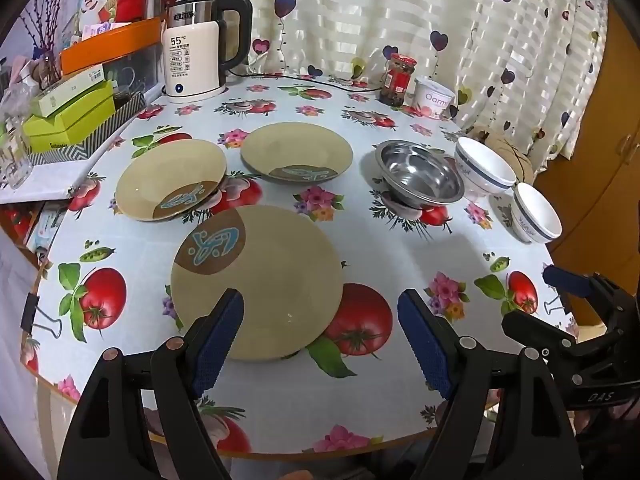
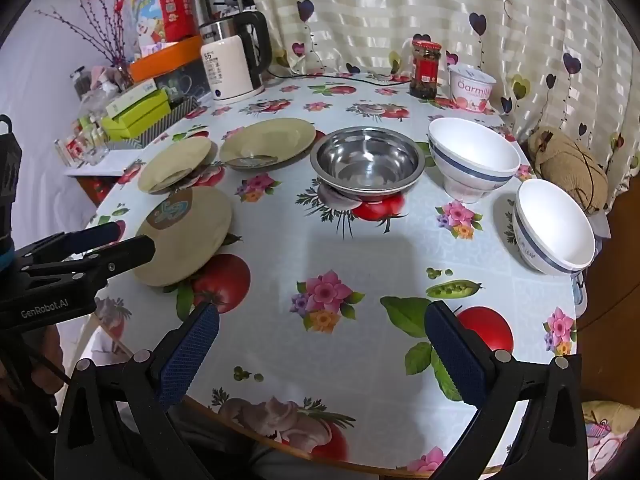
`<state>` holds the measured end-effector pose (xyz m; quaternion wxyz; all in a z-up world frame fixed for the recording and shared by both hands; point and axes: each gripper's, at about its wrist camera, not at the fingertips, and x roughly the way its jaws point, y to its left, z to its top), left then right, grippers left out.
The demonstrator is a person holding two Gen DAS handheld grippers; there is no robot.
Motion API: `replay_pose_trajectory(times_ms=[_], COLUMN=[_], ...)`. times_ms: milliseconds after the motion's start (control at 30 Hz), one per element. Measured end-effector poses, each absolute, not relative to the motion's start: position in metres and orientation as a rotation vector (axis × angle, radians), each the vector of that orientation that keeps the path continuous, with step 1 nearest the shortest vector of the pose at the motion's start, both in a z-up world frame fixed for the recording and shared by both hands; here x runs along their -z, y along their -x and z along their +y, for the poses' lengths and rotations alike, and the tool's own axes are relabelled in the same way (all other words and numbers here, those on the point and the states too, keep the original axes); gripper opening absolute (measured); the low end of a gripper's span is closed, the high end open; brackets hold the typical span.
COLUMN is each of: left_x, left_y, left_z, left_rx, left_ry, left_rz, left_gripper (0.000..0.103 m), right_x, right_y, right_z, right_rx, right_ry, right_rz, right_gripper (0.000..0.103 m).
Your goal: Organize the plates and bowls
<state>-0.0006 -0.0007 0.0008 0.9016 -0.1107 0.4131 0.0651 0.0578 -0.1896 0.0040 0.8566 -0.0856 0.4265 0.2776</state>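
Note:
Three tan plates with a brown patch lie on the flowered tablecloth: a near one [image 1: 256, 280] [image 2: 188, 232], one at the left [image 1: 168, 178] [image 2: 176, 164] and one behind [image 1: 296, 152] [image 2: 272, 140]. To their right stand a steel bowl [image 1: 420, 176] [image 2: 368, 160] and two white bowls with a blue stripe [image 1: 484, 168] [image 2: 472, 156], [image 1: 536, 212] [image 2: 554, 228]. My left gripper [image 1: 320, 294] [image 2: 132, 238] is open over the near plate's front rim and grips nothing. My right gripper [image 2: 323, 306] [image 1: 528, 296] is open over bare cloth, short of the bowls.
A white kettle [image 1: 196, 56] stands at the back left, its cord running along the curtain. A red-lidded jar [image 1: 398, 80] and a yoghurt tub [image 1: 434, 98] stand at the back right. Stacked boxes [image 1: 72, 120] crowd the left side. A twine ball [image 2: 568, 164] sits behind the white bowls.

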Motion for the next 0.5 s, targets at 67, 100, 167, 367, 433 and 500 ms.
replay_pose_trajectory(times_ms=[67,100,167,367,433,500], left_x=[-0.0019,-0.0026,0.0011,-0.0026,-0.0027,-0.0025], left_y=[0.0019,0.0027,0.0018,0.0026,0.0021,0.0013], left_z=[-0.0013,-0.0016,-0.0001,-0.0037,-0.0057,-0.0079], left_rx=[-0.147,-0.153,-0.162,-0.215,-0.219,-0.217], left_ry=[0.222,0.219,0.215,0.174,0.159,0.15], left_rz=[0.852,0.852,0.859,0.864,0.869,0.871], left_gripper=[0.08,0.08,0.08,0.08,0.08,0.08], right_x=[-0.0036,-0.0036,-0.0033,-0.0044,-0.0053,-0.0029], right_y=[-0.0581,-0.0581,-0.0585,-0.0592,-0.0599,-0.0595], right_z=[-0.1896,-0.1895,-0.1893,-0.1898,-0.1896,-0.1888], right_rx=[-0.584,-0.583,-0.583,-0.588,-0.589,-0.592], right_ry=[0.178,0.179,0.179,0.174,0.178,0.174], right_rz=[0.899,0.899,0.9,0.902,0.902,0.903], right_gripper=[0.103,0.103,0.103,0.103,0.103,0.103])
